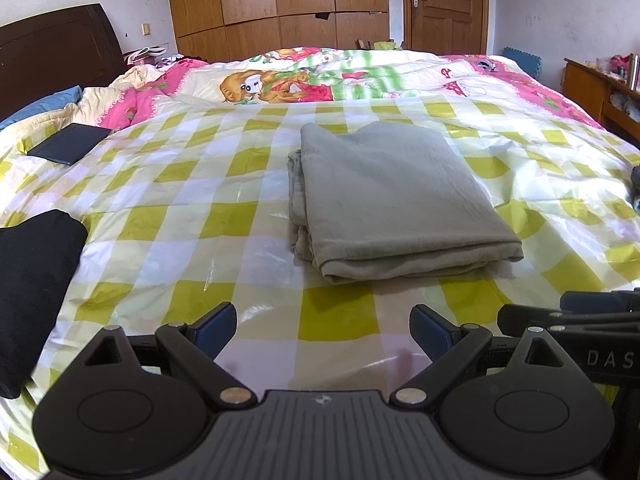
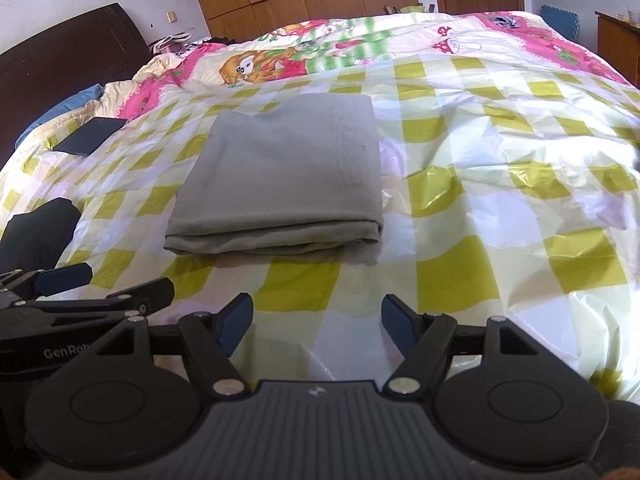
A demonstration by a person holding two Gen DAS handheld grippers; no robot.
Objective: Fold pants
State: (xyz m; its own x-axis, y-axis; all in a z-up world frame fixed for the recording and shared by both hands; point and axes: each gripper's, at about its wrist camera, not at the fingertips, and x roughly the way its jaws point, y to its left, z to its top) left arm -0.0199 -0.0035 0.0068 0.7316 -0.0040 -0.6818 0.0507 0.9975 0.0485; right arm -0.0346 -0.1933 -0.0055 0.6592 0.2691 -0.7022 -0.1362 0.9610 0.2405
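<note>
Both grippers, left gripper (image 1: 324,330) and right gripper (image 2: 317,322), hover wide and empty over the bed (image 1: 240,216); pants (image 1: 396,204) lie folded mid-frame, and only the left view catches the shelf (image 1: 600,84) at right.

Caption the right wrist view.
Open right hand-held gripper hovers before folded grey pants on checkered sheet.

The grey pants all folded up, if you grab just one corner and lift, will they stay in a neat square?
Probably not. The grey pants are soft cloth in loose stacked layers, visible along the near edge, so lifting one corner would likely let them flop open. They look light, and the checked plastic sheet underneath is shiny, so a push may slide the whole stack.
</note>
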